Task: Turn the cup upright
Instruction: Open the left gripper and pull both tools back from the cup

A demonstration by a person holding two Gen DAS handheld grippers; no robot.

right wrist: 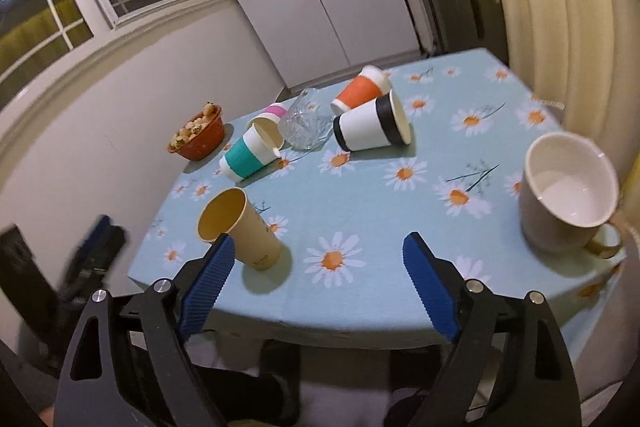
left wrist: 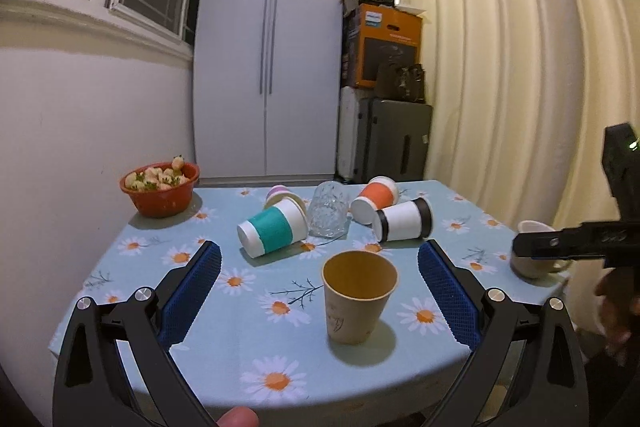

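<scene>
Tan paper cup (left wrist: 359, 297) shown upright (mouth up) on counter (left wrist: 248, 355); both grippers' jaws spread wide, holding nothing.

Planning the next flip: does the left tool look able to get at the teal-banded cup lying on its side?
Probably yes. The left tool is open, but the upright brown paper cup stands between its fingers, with the teal-banded cup beyond and leftward; going left round it looks free.
</scene>
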